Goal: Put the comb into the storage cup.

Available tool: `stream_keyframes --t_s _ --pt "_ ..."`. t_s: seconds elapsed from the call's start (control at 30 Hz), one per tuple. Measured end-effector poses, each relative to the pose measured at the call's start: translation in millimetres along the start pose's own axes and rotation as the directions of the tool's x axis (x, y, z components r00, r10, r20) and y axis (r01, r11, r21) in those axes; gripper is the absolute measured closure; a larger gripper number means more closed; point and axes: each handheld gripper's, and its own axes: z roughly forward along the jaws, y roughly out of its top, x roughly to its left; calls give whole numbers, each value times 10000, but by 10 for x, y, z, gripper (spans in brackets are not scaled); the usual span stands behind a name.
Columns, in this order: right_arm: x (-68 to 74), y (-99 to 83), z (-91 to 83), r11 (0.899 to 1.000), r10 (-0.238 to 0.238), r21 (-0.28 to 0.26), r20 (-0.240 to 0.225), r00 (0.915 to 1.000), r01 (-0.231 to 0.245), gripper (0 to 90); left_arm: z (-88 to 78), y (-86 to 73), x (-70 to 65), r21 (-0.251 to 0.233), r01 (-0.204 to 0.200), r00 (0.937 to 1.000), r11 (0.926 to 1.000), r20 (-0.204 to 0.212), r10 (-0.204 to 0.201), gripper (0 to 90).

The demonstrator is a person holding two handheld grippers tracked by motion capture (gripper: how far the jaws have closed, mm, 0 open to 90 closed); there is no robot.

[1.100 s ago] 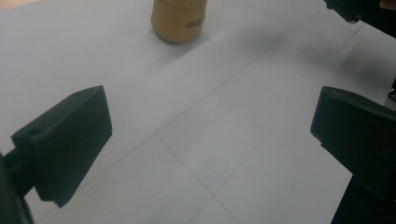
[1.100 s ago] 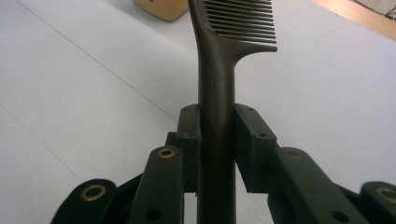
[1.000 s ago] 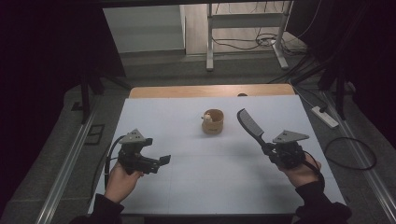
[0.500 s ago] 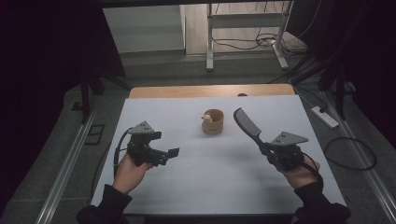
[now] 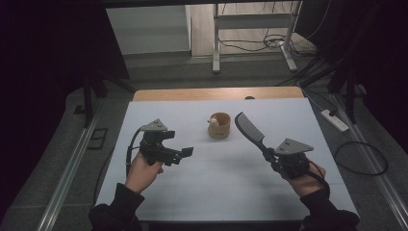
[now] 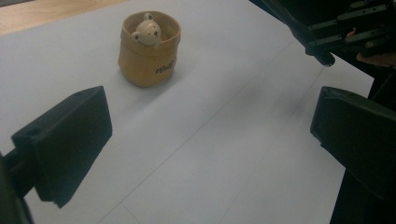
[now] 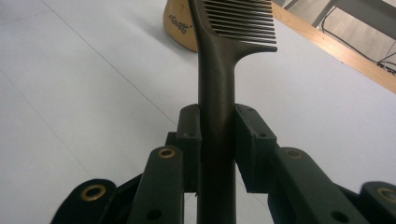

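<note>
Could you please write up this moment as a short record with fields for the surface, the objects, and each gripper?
surface: white table with a wooden strip along its far edge
container: small tan cup upright near the table's middle, a little bear figure peeking over its rim
tool: black comb, toothed end raised close beside the cup
right gripper: jaws shut on the comb's handle
left gripper: jaws open and empty, above bare table, cup ahead of it
</note>
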Motion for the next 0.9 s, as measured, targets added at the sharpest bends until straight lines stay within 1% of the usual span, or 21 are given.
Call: stream_keyframes --t_s 0.27,0.4,0.53,0.67,0.73,0.8,0.9 --pt "87 25 14 9995 -289 -113 -43 9996 289 724 78 63 -5 24 -86 9999 10000 106 86 0" --pt "133 37 27 9990 -409 -167 -77 9991 408 724 113 93 -19 -15 -121 9996 9999 239 121 0" --pt "179 47 37 9984 -518 -224 -93 9986 516 724 140 110 -43 -87 -64 9991 9999 427 68 0" --pt "220 54 49 9978 -623 -251 -115 9980 620 724 163 104 -62 -81 -54 9985 10000 538 58 0" --pt "244 56 53 9971 -706 -296 -114 9974 702 724 188 91 -74 -68 29 9979 10000 652 -25 0" --pt "268 61 54 9963 -795 -330 -122 9968 790 724 219 81 -83 52 31 9976 10000 691 -34 0" --pt "307 68 58 9952 -907 -389 -152 9958 901 724 252 69 -95 98 100 9970 9999 770 -107 0"
